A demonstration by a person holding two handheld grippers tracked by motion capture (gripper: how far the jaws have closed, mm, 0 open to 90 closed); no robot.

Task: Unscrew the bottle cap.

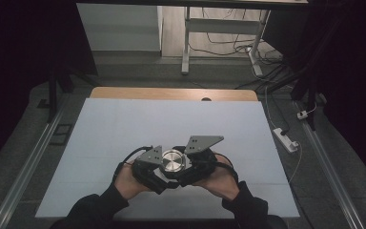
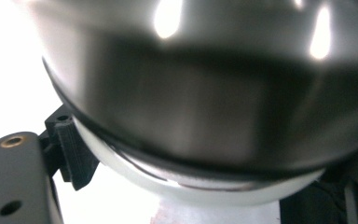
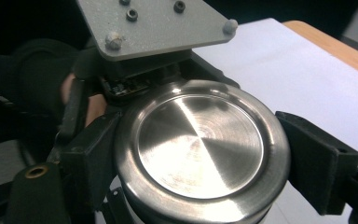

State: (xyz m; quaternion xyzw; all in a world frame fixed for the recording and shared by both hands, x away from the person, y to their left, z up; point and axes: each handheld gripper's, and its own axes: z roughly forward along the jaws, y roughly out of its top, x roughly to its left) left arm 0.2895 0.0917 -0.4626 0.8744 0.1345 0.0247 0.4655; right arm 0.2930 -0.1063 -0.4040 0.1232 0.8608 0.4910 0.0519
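A round steel container with a brushed lid (image 1: pixel 172 161) is held just above the white sheet near the table's front. My left gripper (image 1: pixel 158 171) is shut on it from the left; in the left gripper view its steel wall (image 2: pixel 205 107) and white lower part (image 2: pixel 168 184) loom very close, with one black finger (image 2: pixel 74 156) against the white part. My right gripper (image 1: pixel 188 167) comes in from the right. In the right gripper view its two black pads (image 3: pixel 98 149) press on opposite sides of the lid (image 3: pixel 200 140). The left gripper's grey plate (image 3: pixel 154 23) stands behind the lid.
A white sheet (image 1: pixel 124 129) covers most of the wooden table (image 1: pixel 171 93). Beyond the table stand the legs of a white desk (image 1: pixel 187 43) with loose cables. A power strip (image 1: pixel 286 139) lies on the floor to the right. Dark curtains close in both sides.
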